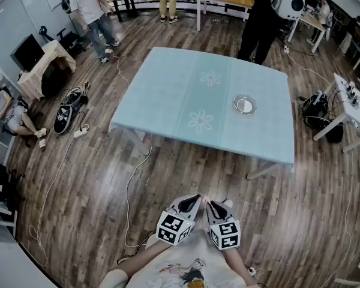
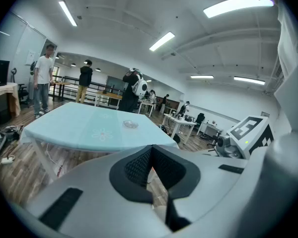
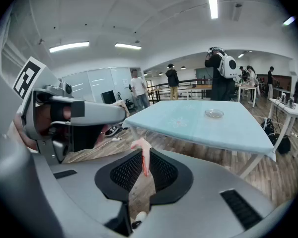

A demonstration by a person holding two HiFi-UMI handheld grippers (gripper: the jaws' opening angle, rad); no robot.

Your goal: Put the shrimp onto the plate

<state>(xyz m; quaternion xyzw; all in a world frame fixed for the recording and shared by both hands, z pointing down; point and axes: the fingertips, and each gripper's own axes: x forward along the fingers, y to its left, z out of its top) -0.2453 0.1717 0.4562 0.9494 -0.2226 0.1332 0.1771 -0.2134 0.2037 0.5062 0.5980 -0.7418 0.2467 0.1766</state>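
Right gripper view: my right tool (image 3: 145,155) pinches the shrimp (image 3: 141,145) for carrying to the plate (image 3: 214,114). My left tool (image 2: 151,156) is pressed together, spare.

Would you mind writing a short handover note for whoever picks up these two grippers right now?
Right gripper: shut on the shrimp, which sticks up from between the jaw tips.
Left gripper: jaws together, nothing between them.
Both are held close to the body, over the wooden floor and short of the table.
Plate: on the right part of the table, looks empty.
Done: the shrimp is in the grip.
Left: step up to the table, carry the shrimp over the plate, lower it and open the right jaws.
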